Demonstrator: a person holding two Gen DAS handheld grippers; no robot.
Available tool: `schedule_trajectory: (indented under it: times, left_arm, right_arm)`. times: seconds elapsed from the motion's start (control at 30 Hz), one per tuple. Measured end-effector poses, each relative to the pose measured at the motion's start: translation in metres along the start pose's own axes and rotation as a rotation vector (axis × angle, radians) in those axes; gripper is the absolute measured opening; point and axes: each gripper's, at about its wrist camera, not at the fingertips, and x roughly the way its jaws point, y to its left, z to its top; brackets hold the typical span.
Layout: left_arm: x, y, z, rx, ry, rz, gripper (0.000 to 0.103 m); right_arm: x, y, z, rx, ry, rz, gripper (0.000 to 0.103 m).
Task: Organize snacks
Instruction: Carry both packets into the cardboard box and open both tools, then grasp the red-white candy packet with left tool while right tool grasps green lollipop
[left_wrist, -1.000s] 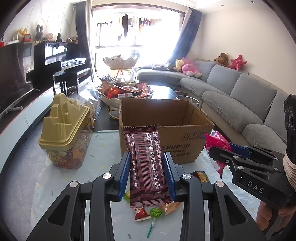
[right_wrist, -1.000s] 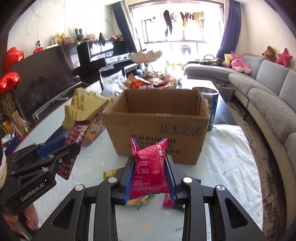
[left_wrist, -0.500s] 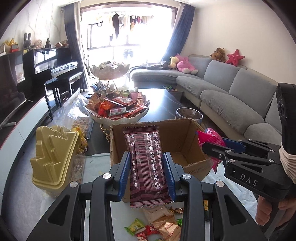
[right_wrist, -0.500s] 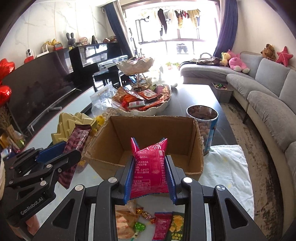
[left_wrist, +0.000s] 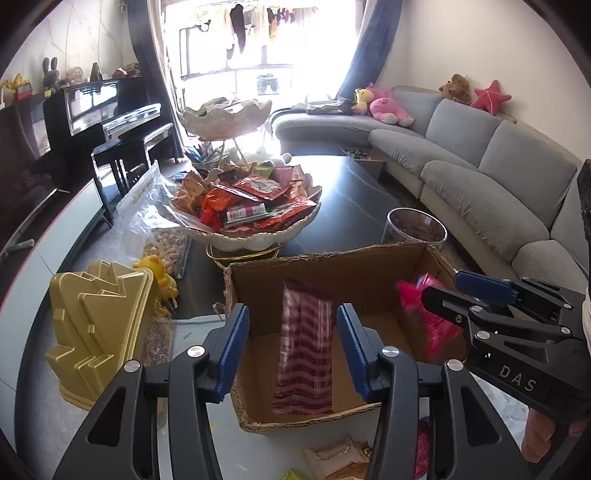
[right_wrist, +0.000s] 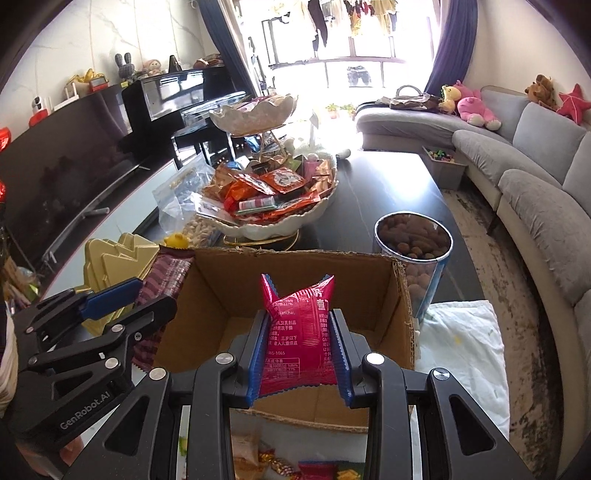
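Note:
An open cardboard box (left_wrist: 332, 266) (right_wrist: 295, 269) stands on the table below both grippers. My left gripper (left_wrist: 291, 310) hangs over it with its jaws opening. A maroon striped snack packet (left_wrist: 304, 347) is blurred between the blue pads (left_wrist: 236, 343), with a gap on each side. My right gripper (right_wrist: 297, 314) holds a pink snack packet (right_wrist: 299, 332) upright over the box. Its jaws are starting to open, though the pads (right_wrist: 258, 350) still touch the packet. In the left wrist view the right gripper (left_wrist: 441, 288) shows at the right with the pink packet (left_wrist: 424, 314). In the right wrist view the left gripper (right_wrist: 157, 293) shows at the left.
A white scalloped bowl (left_wrist: 258, 240) heaped with snacks stands behind the box. A gold tree-shaped jar lid (left_wrist: 99, 325) is to the left and a clear tub of nuts (right_wrist: 413, 236) to the right. Loose snacks (left_wrist: 340, 458) lie in front of the box. A grey sofa (left_wrist: 480, 177) curves along the right.
Both grippers moved forward from in front of the box to above its opening. The left jaws parted and the maroon packet now drops blurred between them. The right still grips the pink packet.

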Motion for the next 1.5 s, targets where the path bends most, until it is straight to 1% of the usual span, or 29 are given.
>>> schedule_trajectory:
  times: [0.03,0.07,0.1,0.2,0.3,0.43,0.63,0.87,1.0,1.1,1.2,1.3,1.5]
  left_arm:
    - [-0.001,0.002,0.0,-0.002,-0.002,0.0,0.054]
    - [-0.003,0.004,-0.002,-0.002,-0.002,-0.003,0.059]
    - [-0.006,0.006,-0.004,-0.006,-0.007,-0.006,0.061]
    - [-0.016,0.008,-0.009,0.0,-0.022,0.016,0.063]
    - [-0.03,0.008,-0.016,0.012,-0.045,0.03,0.067]
    - [-0.051,0.007,-0.028,0.023,-0.082,0.05,0.068]
    - [-0.076,0.009,-0.047,0.023,-0.105,0.046,0.068]
    - [-0.098,0.01,-0.077,0.015,-0.104,0.035,0.069]
    - [-0.106,0.01,-0.097,0.004,-0.094,0.011,0.069]
    - [-0.11,0.009,-0.112,0.009,-0.092,0.023,0.069]
    - [-0.111,0.008,-0.126,0.01,-0.079,0.021,0.069]
    - [-0.108,0.006,-0.138,0.012,-0.064,0.036,0.069]
    - [-0.098,0.005,-0.164,0.018,-0.025,0.054,0.069]
  right_arm:
    - [0.002,-0.001,0.001,0.006,0.0,-0.013,0.045]
    - [0.001,-0.002,0.0,0.011,-0.004,-0.02,0.051]
    - [-0.001,-0.003,-0.001,0.01,-0.006,-0.024,0.051]
    - [-0.006,-0.004,-0.006,0.01,-0.007,-0.025,0.051]
    - [-0.014,0.0,-0.013,0.0,-0.011,-0.023,0.051]
    - [-0.028,0.007,-0.026,-0.012,-0.026,-0.003,0.051]
    - [-0.047,0.019,-0.046,-0.031,-0.038,0.014,0.051]
    - [-0.057,0.026,-0.071,-0.01,-0.006,0.049,0.051]
    - [-0.059,0.029,-0.088,0.003,0.011,0.055,0.051]
    - [-0.062,0.032,-0.102,0.0,0.014,0.051,0.051]
    - [-0.065,0.035,-0.117,0.001,0.02,0.056,0.051]
    - [-0.062,0.037,-0.131,0.003,0.035,0.057,0.051]
    - [-0.047,0.034,-0.156,0.015,0.093,0.055,0.051]
